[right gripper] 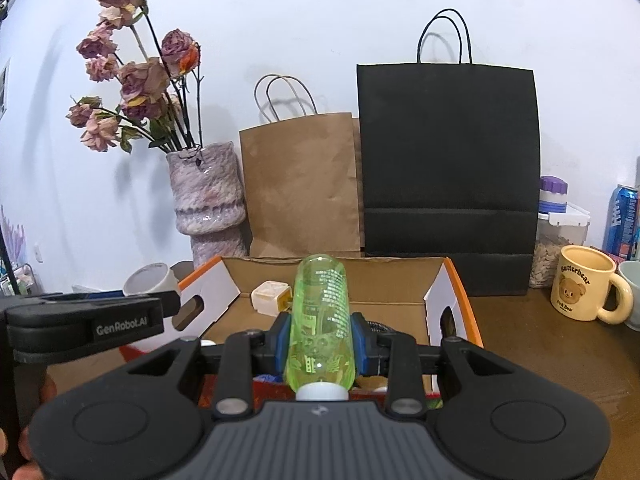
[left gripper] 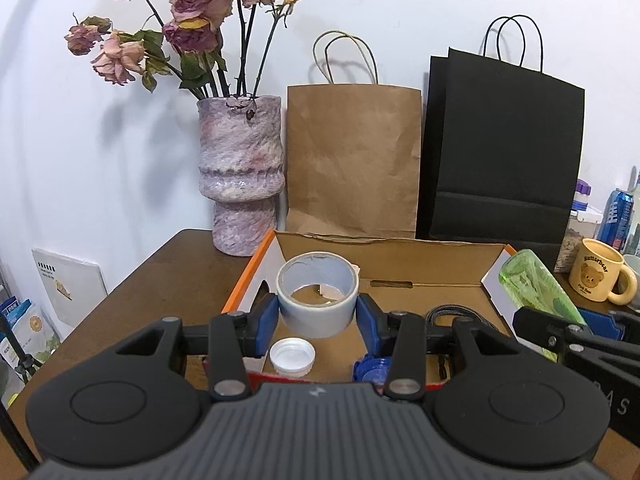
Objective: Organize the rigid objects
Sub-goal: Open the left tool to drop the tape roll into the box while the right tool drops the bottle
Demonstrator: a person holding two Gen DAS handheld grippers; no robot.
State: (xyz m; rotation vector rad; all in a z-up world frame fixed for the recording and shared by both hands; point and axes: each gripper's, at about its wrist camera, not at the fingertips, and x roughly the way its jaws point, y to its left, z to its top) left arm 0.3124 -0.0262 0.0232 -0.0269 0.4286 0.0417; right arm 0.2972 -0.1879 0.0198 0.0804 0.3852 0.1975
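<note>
My left gripper [left gripper: 317, 314] is shut on a roll of grey tape [left gripper: 317, 300], held above the open cardboard box [left gripper: 392, 248]. On the box floor lie a white cap [left gripper: 292, 356], a blue cap [left gripper: 370, 369] and a black cable [left gripper: 452, 314]. My right gripper [right gripper: 320, 338] is shut on a clear green bottle [right gripper: 320, 320], which points forward over the same box [right gripper: 456, 276], its white cap toward the camera. A cream block [right gripper: 270, 296] rests inside. In the left wrist view the green bottle [left gripper: 532, 288] shows at the right; in the right wrist view the tape [right gripper: 150, 278] shows at the left.
On the brown table [left gripper: 160, 280] a pink vase of dried roses [left gripper: 240, 172], a brown paper bag [left gripper: 352, 160] and a black paper bag [left gripper: 504, 152] stand against the wall. A cream bear mug [right gripper: 584, 288], a blue can [right gripper: 620, 220] and a jar [right gripper: 560, 240] stand to the right.
</note>
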